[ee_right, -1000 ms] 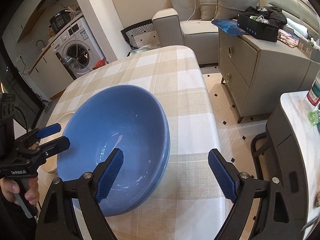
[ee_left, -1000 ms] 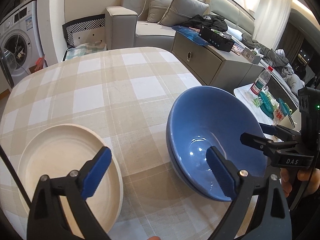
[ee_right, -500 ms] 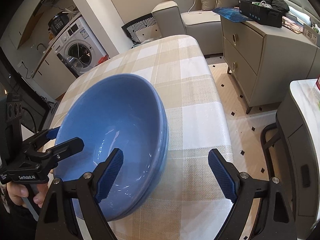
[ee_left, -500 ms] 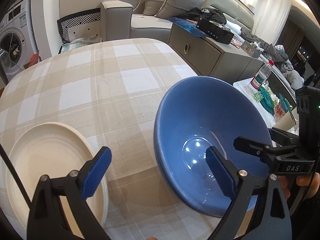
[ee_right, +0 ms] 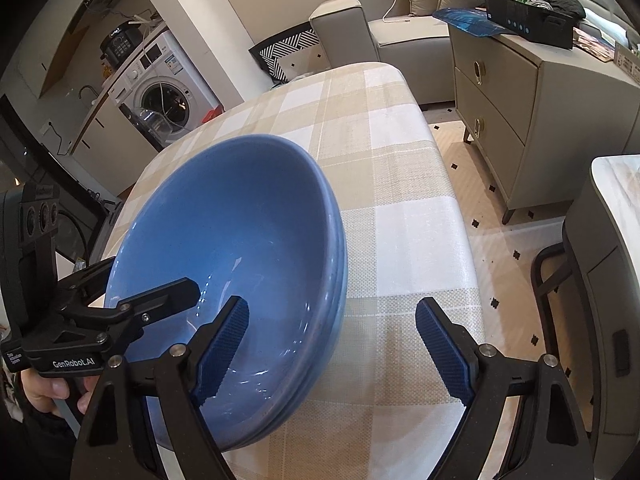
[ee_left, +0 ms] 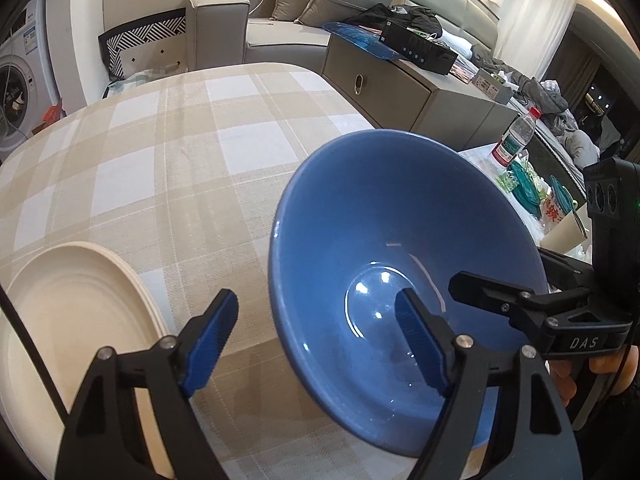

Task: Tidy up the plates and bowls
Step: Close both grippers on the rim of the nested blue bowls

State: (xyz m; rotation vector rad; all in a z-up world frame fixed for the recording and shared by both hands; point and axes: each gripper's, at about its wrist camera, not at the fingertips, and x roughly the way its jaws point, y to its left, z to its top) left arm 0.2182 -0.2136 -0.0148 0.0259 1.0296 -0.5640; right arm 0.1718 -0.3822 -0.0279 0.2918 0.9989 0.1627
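Observation:
A stack of blue bowls (ee_left: 400, 248) sits on the checked tablecloth (ee_left: 160, 168); it also shows in the right wrist view (ee_right: 240, 248), with stacked rims on its right side. My left gripper (ee_left: 320, 344) is open, its jaws straddling the bowl's near-left rim, one finger inside. My right gripper (ee_right: 348, 352) is open, its jaws straddling the bowl's right rim, one finger inside. A cream plate (ee_left: 72, 320) lies left of the bowls. Each gripper shows in the other's view: the right gripper (ee_left: 520, 300), the left gripper (ee_right: 120, 304).
The table's right edge (ee_right: 460, 240) drops to the floor. A grey cabinet (ee_right: 540, 100) and a sofa (ee_left: 280, 28) stand beyond. A side table with a bottle (ee_left: 516, 136) is at the right. A washing machine (ee_right: 160, 92) is at the back left.
Both grippers have moved closer to the blue bowls, so that their jaws now straddle opposite rims. The cream plate has slid left in the left wrist view.

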